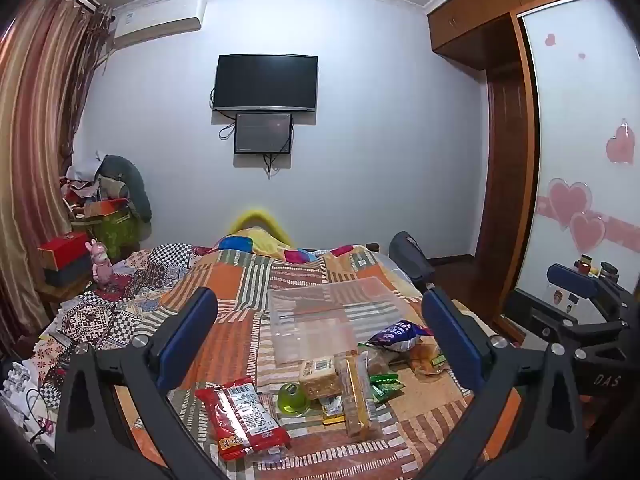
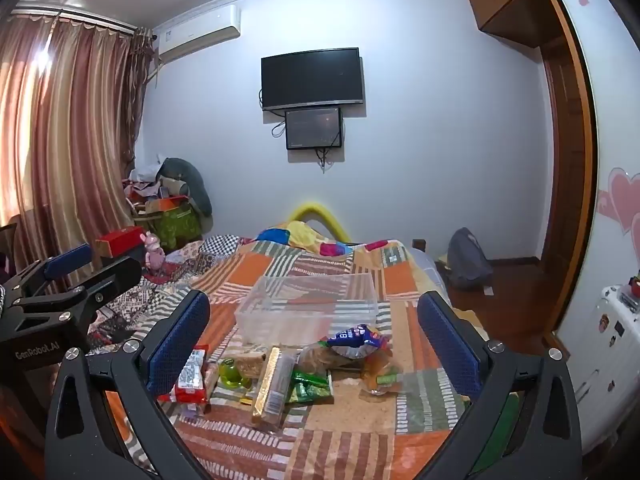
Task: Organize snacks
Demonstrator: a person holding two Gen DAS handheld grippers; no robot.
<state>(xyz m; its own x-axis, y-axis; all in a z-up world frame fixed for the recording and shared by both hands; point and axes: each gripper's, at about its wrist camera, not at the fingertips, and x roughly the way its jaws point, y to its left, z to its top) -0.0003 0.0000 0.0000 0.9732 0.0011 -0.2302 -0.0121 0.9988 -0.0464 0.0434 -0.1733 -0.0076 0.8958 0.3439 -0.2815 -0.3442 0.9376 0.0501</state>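
Right now the snacks lie in a loose heap on the patchwork bedspread (image 2: 340,432) just ahead of me: a red packet (image 1: 242,416) nearest my left side, a small green jelly cup (image 1: 293,398) beside it, a long wrapped biscuit bar (image 2: 271,384) lying lengthwise, green sachets (image 2: 310,386), and a blue-and-white bag (image 2: 356,340) on top of some bread rolls (image 2: 378,372). Just behind the heap sits a clear plastic bin (image 2: 308,306), upright, with nothing that I can see in it.

My left gripper (image 1: 320,340) hangs over the near edge of the pile with its blue pads (image 1: 188,340) spread as wide as they go, nothing between them. My right gripper (image 2: 314,344) is likewise fully spread and grips nothing; it hovers above the snacks, tipped slightly down.

Farther off, a television (image 2: 312,78) hangs on the wall, curtains (image 2: 68,140) to the left, a wardrobe (image 1: 516,160) to the right.
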